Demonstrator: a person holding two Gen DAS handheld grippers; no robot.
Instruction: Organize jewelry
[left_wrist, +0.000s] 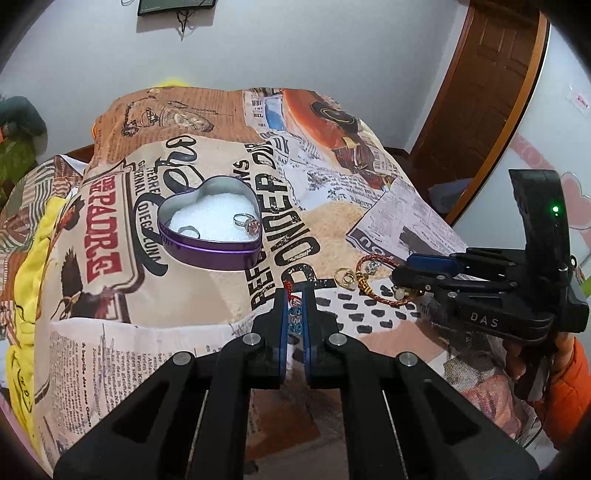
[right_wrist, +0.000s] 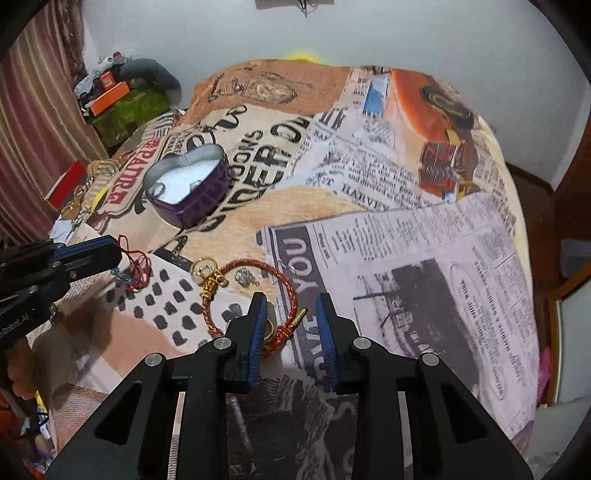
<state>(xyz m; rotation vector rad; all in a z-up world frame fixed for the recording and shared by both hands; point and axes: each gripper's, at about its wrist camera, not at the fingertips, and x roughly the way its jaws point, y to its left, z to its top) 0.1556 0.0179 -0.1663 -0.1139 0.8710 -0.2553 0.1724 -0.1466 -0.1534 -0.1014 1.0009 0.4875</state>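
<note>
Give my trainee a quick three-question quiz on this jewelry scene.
1. True or false: the heart tin already holds two rings.
2. Which gripper is shut on the red string: A) left gripper B) right gripper C) neither?
3. Fill in: the right gripper's jaws stand open on either side of the clasp end of the braided ______.

Key: 1 true; 2 A; 3 bracelet.
</note>
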